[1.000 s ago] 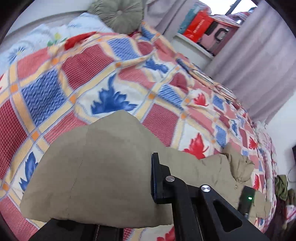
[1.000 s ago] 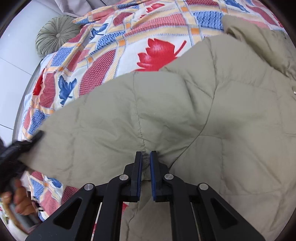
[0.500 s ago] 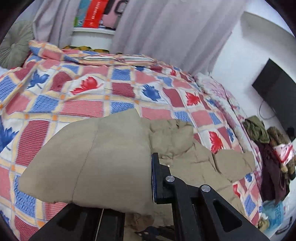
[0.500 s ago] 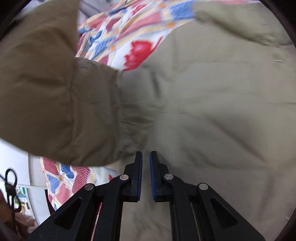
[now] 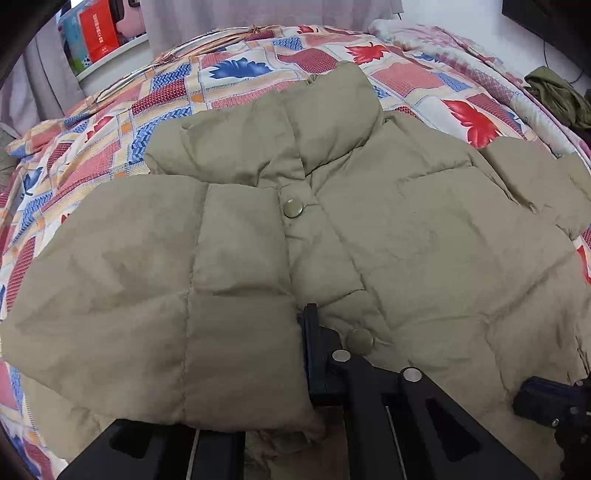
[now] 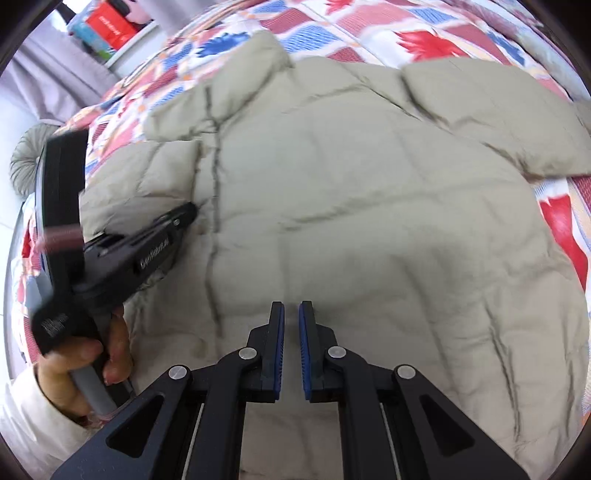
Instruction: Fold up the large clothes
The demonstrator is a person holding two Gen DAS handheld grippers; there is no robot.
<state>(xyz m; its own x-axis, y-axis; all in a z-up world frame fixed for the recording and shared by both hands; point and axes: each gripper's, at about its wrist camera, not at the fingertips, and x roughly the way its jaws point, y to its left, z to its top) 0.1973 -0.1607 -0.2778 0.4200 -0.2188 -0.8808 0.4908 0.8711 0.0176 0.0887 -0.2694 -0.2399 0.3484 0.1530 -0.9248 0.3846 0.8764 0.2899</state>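
A khaki puffer jacket lies front up on the patterned bed, collar at the far side. Its left sleeve is folded across the chest. My left gripper is shut on the sleeve's cuff edge; only its right finger shows, the other is under the fabric. It also shows in the right wrist view, resting on the jacket. My right gripper hovers just above the jacket's lower front, its jaws a narrow gap apart with nothing between them. The right sleeve lies out to the far right.
The bed carries a red, blue and cream patchwork quilt. A round grey cushion sits at the head end. Boxes stand on a sill by the curtain. Dark clothes are piled beyond the bed's right side.
My left gripper has carried the sleeve over and laid it across the jacket's chest. My right gripper has let go of the jacket's edge and its jaws have parted slightly.
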